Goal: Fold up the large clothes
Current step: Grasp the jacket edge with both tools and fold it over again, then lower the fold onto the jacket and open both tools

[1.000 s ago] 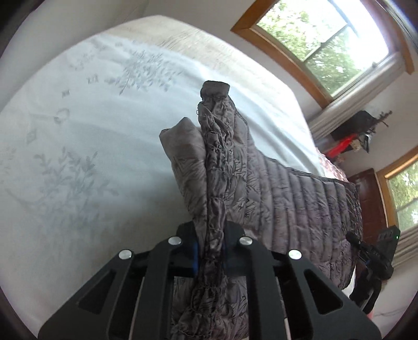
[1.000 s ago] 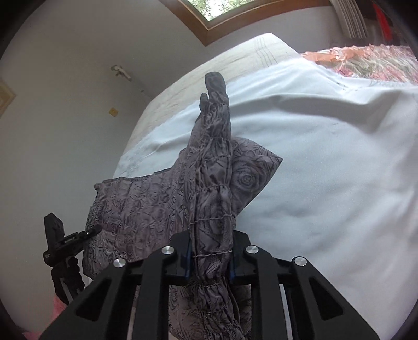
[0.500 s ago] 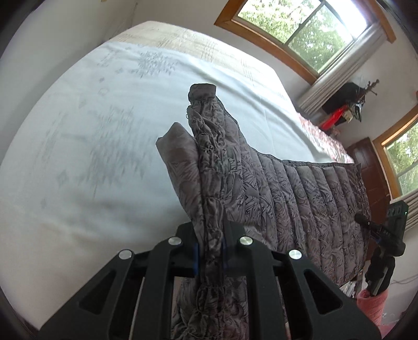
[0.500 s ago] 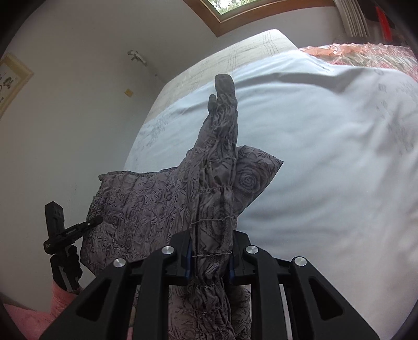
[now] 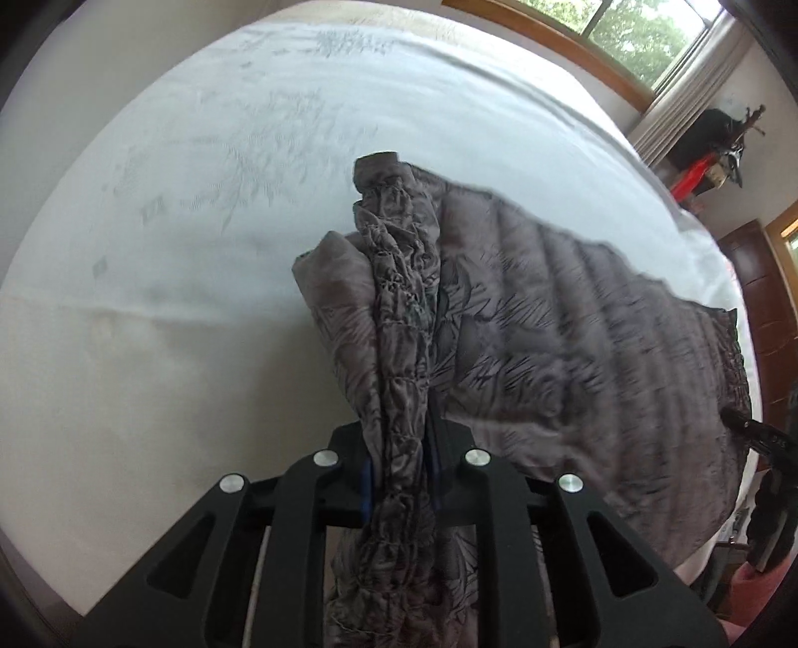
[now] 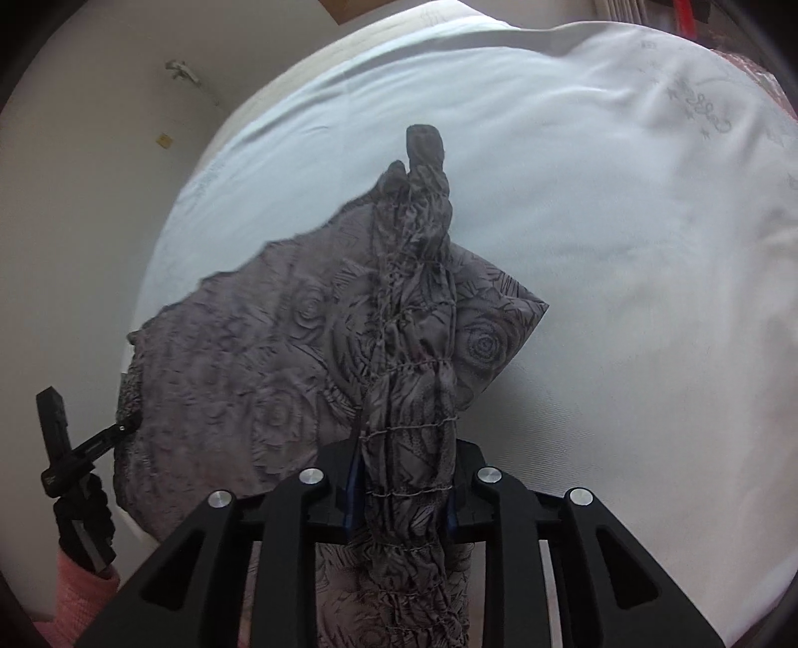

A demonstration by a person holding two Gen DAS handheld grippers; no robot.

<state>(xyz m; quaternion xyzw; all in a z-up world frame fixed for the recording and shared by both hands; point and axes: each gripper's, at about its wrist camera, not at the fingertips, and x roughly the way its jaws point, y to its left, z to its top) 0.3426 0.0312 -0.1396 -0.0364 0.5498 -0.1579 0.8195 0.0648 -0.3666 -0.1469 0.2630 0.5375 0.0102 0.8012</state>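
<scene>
Left tongs (image 5: pixel 399 473): clamped on a gathered, elastic-stitched edge of the grey quilted garment (image 5: pixel 573 359). The bunched hem rises upright between the two black fingers, its tip above the rest of the cloth. Right tongs (image 6: pixel 401 478): likewise clamped on a ruched hem of the same garment (image 6: pixel 259 369), rose-patterned fabric standing up between the fingers, one pointed corner jutting to the right.

Garment stretched between the two tongs, held up above the bed (image 5: pixel 174 199); in the left view its quilted panel runs off to the right toward the other tool, in the right view it runs off to the left. Whether its lower part touches the bed cannot be told.

Bed covered in a pale sheet with faint leaf embroidery. Beyond it: wood-framed window (image 5: pixel 623 35) with green foliage outside, plain wall (image 6: pixel 90 174), dark wooden door (image 5: pixel 763 299) at the right edge.
</scene>
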